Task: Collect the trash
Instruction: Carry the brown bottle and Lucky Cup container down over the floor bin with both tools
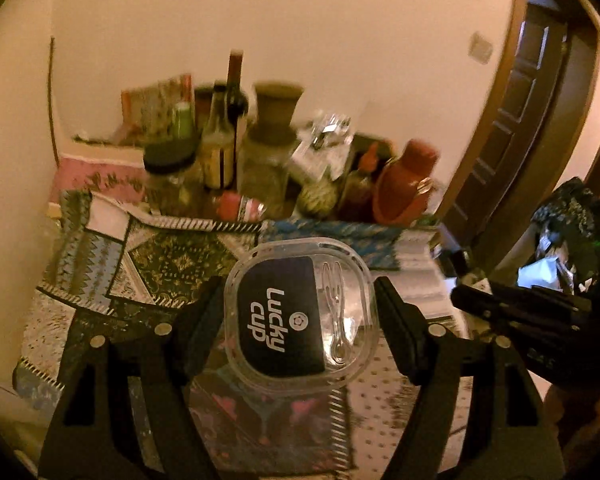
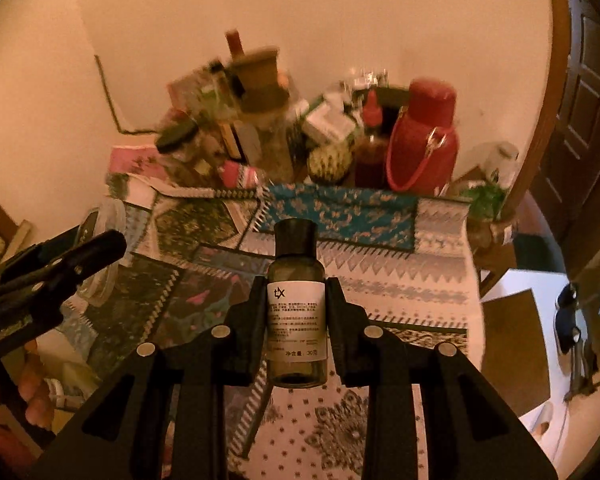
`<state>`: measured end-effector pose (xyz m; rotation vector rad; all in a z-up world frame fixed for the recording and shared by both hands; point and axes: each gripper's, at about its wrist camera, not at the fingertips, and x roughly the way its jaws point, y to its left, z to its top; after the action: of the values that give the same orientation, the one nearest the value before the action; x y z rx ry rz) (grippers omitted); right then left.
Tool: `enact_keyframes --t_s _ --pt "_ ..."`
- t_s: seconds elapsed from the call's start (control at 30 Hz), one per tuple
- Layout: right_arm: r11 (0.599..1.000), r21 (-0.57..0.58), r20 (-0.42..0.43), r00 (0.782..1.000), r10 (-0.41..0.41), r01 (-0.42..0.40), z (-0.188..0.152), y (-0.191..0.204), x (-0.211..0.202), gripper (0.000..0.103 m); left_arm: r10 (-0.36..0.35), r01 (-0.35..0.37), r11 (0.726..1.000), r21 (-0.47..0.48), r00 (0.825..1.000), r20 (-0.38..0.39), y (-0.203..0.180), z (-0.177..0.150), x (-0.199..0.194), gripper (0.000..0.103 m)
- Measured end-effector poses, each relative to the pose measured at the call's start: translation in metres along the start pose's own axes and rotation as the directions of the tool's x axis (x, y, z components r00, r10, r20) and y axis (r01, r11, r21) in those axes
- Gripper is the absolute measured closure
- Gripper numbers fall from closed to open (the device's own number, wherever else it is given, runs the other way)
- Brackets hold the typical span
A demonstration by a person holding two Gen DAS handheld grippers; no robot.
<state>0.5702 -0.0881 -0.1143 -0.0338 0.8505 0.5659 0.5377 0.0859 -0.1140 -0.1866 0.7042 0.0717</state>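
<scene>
Left gripper (image 1: 300, 312) grips the clear Lucky Cup container (image 1: 300, 316) between its 2 fingers, above the patterned tablecloth (image 1: 160, 264). Right gripper (image 2: 296, 308) is clamped on a small dark bottle (image 2: 297, 312), held upright over the same cloth.

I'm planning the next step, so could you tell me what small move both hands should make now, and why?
Probably carry both items toward a trash bag. The left gripper holds the clear plastic cup, and the right gripper holds the small bottle, both above the patterned tablecloth.
</scene>
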Motion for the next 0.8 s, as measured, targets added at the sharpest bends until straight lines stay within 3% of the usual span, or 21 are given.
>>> enact_keyframes --t_s 0.43,0.63,0.8 --pt "0.997 -0.058 0.209 0.976 0.056 -0.044 -0.025 0.038 -0.128 0.077 -0.039 0.029 0.998 0.056 0.985 0.170 -0.026 -0.019 -0.132 0.030" --pt "1.000 -0.031 0.278 0.960 0.013 -0.005 -0.051 0.065 -0.170 0.077 -0.103 0.085 0.992 0.098 0.973 0.205 -0.014 -0.037 -0.172 0.030" --pt "0.999 0.024 0.283 0.958 -0.043 0.037 -0.081 0.091 -0.186 0.077 -0.162 0.137 0.982 0.131 0.967 0.198 0.006 -0.063 -0.205 0.030"
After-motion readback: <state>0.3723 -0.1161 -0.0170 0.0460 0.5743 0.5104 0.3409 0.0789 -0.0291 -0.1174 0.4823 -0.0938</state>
